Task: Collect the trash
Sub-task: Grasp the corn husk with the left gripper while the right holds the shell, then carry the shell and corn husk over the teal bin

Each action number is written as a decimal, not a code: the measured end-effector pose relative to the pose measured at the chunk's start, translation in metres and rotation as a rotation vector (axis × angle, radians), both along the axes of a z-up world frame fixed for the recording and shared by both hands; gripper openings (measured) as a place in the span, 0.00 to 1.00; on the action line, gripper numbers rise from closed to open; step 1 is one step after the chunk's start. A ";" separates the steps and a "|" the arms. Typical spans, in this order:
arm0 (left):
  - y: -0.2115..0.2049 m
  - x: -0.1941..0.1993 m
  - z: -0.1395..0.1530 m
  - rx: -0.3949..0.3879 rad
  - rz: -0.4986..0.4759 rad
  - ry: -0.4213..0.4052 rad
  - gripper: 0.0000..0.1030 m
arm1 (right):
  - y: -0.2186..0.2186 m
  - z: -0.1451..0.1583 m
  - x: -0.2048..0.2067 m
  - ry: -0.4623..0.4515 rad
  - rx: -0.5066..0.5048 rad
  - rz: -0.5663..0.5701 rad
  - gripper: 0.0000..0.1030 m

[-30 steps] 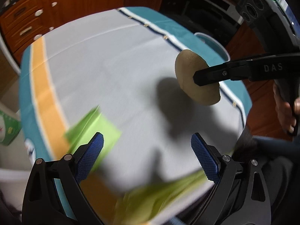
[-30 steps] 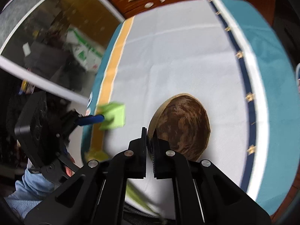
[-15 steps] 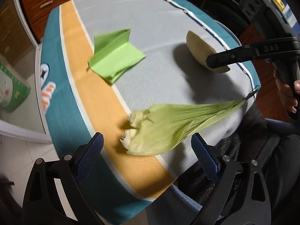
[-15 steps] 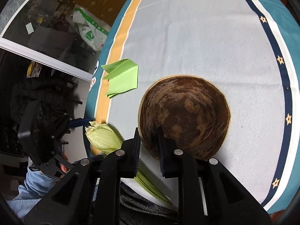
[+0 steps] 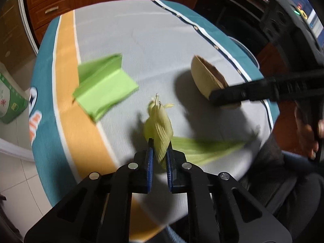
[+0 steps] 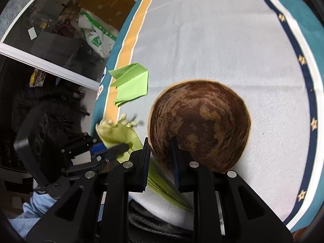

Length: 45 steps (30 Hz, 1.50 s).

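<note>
My left gripper (image 5: 160, 150) is shut on a pale green corn husk (image 5: 160, 125) near the table's front edge; its long leaves (image 5: 208, 145) trail to the right. The husk (image 6: 115, 131) and the left gripper (image 6: 109, 148) also show in the right wrist view. My right gripper (image 6: 161, 149) grips the near rim of a brown wooden bowl (image 6: 199, 125), one finger inside and one outside. The bowl (image 5: 210, 81) looks tilted in the left wrist view. A folded green paper napkin (image 5: 103, 83) (image 6: 131, 83) lies on the cloth by the orange stripe.
The round table has a grey cloth (image 6: 212, 40) with teal border and orange stripe (image 5: 66, 64). Wooden drawers (image 5: 52, 2) stand behind it. A green-and-white bag (image 5: 10, 101) sits on the floor at left. A person's lap lies at the front edge.
My left gripper has closed on the corn husk and lifted its base end off the cloth. My right gripper has kept its hold on the bowl's rim, the bowl now a little nearer.
</note>
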<state>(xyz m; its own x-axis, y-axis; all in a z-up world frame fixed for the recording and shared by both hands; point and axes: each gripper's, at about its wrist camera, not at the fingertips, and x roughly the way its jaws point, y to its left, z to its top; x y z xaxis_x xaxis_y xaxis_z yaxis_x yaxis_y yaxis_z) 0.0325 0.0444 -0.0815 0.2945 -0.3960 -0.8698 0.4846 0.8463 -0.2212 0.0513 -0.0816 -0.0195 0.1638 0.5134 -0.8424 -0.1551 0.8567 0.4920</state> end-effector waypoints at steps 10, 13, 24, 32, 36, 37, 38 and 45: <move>-0.040 0.042 -0.001 0.030 -0.019 0.002 0.21 | -0.024 0.004 0.015 -0.048 -0.058 -0.079 0.12; -0.045 0.046 0.005 0.025 -0.005 -0.014 0.11 | -0.030 0.010 0.019 -0.074 -0.038 -0.101 0.09; -0.099 0.064 0.072 0.014 -0.053 -0.125 0.07 | -0.105 0.064 0.023 -0.178 0.118 -0.228 0.04; -0.188 0.080 0.098 0.041 -0.185 -0.169 0.08 | -0.179 0.086 0.019 -0.237 0.153 -0.339 0.04; -0.232 0.090 0.096 0.054 -0.245 -0.165 0.08 | -0.221 0.086 0.016 -0.244 0.163 -0.401 0.04; -0.247 0.093 0.096 0.057 -0.263 -0.162 0.08 | -0.237 0.087 0.015 -0.249 0.169 -0.427 0.04; -0.258 0.096 0.095 0.060 -0.277 -0.158 0.08 | -0.250 0.087 0.015 -0.252 0.175 -0.446 0.04; -0.346 0.119 0.094 0.081 -0.362 -0.167 0.08 | -0.340 0.082 0.006 -0.277 0.185 -0.593 0.04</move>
<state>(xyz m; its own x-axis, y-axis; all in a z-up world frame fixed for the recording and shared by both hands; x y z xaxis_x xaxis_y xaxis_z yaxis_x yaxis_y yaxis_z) 0.1519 -0.3014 0.0120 0.2887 -0.4325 -0.8541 0.7782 0.6258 -0.0538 0.0573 -0.4212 0.0625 0.6592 0.4017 -0.6357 0.1731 0.7417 0.6481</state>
